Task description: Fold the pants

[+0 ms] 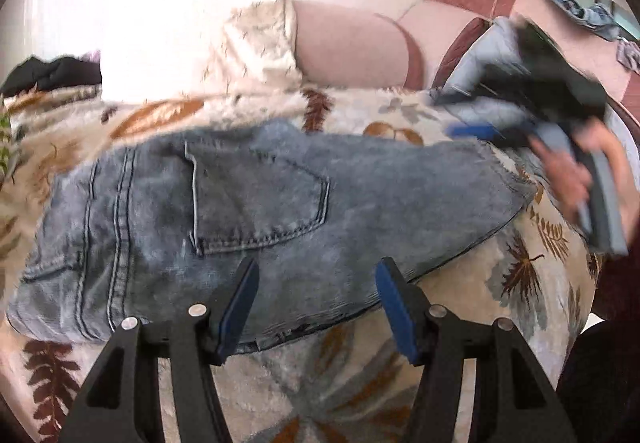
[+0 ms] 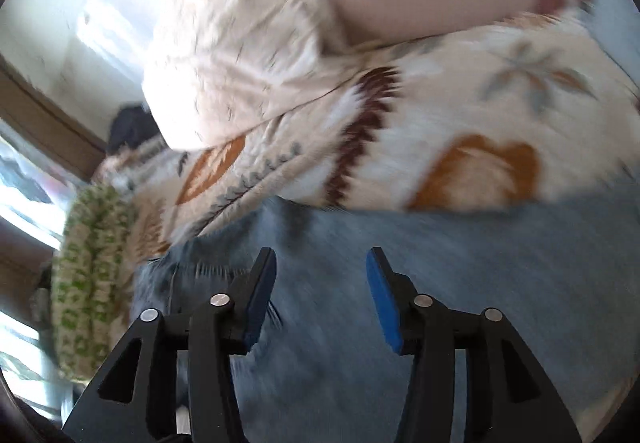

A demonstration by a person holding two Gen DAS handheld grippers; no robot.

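Note:
Light blue denim pants (image 1: 224, 211) lie folded on a leaf-patterned blanket (image 1: 532, 255), back pocket up, waist at the left. My left gripper (image 1: 316, 275) is open and empty, just above the near edge of the pants. The right gripper (image 1: 480, 131) shows blurred at the right of the left wrist view, held in a hand above the far end of the pants. In the right wrist view the right gripper (image 2: 322, 263) is open and empty, hovering over the denim (image 2: 440, 283), which fills the lower frame, blurred.
A cream cushion (image 1: 260, 35) and pink sofa back (image 1: 348, 43) stand behind the blanket. More denim clothes (image 1: 584, 9) lie on the sofa at the far right. A green-patterned fabric (image 2: 88, 283) sits at the left in the right wrist view.

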